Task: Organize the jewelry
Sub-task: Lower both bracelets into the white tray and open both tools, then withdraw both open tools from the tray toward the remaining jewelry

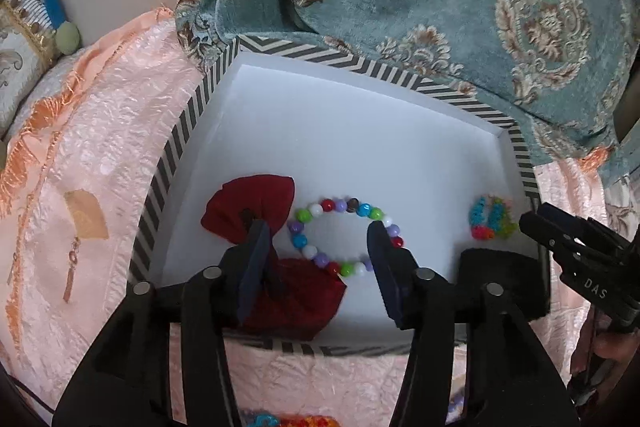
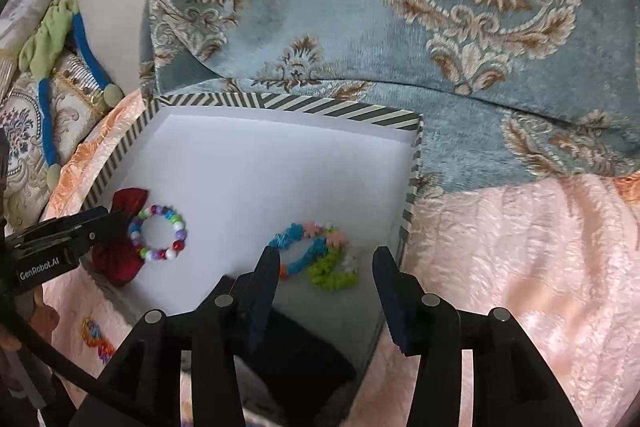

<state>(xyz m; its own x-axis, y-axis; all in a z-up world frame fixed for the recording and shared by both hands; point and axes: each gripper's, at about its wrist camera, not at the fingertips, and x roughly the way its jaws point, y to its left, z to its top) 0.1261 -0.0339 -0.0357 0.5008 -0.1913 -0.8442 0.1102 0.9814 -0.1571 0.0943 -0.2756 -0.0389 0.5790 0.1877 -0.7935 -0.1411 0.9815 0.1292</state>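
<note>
both grippers hang over the striped box point(image 1: 188, 131), jaws spread and holding nothing. the beaded bracelet point(image 1: 344, 239) lies near its left wall by the red velvet bow point(image 1: 248, 211); light, floppy, slippery beads, so i'd pinch across one strand

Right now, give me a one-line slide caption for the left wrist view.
Open left gripper poised over the beaded bracelet beside a red velvet bow in the striped box, right gripper at its edge.
</note>
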